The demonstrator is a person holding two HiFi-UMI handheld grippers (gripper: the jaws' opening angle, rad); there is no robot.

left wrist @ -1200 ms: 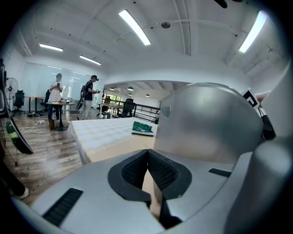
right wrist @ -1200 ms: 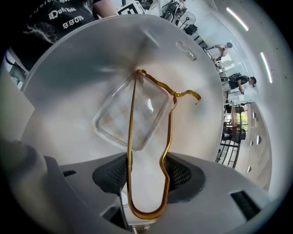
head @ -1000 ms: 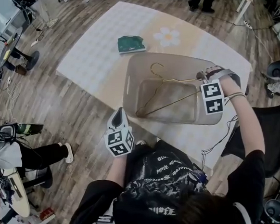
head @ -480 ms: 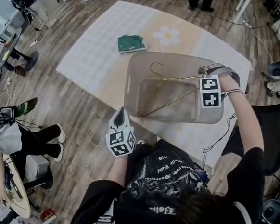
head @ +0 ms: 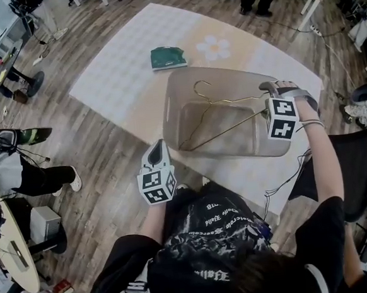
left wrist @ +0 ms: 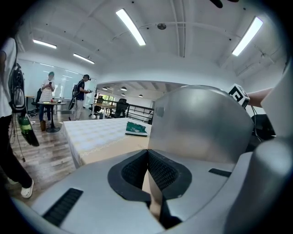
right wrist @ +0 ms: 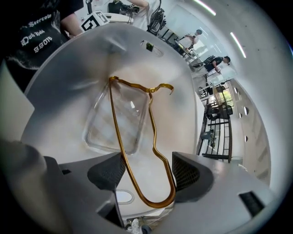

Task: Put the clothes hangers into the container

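R gripper: jaws wide, no clamp
hanger: gold wire, end loop btwn R jaws, rest inside container
L gripper: jaws together, empty

Open-plan office or lab; ceiling strip lights; wood-plank floor; office chair; glass partition.

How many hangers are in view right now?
1. A single gold wire hanger lies slanted inside the translucent container, with its looped end between the open jaws of the right tool. No others show on the table or floor.
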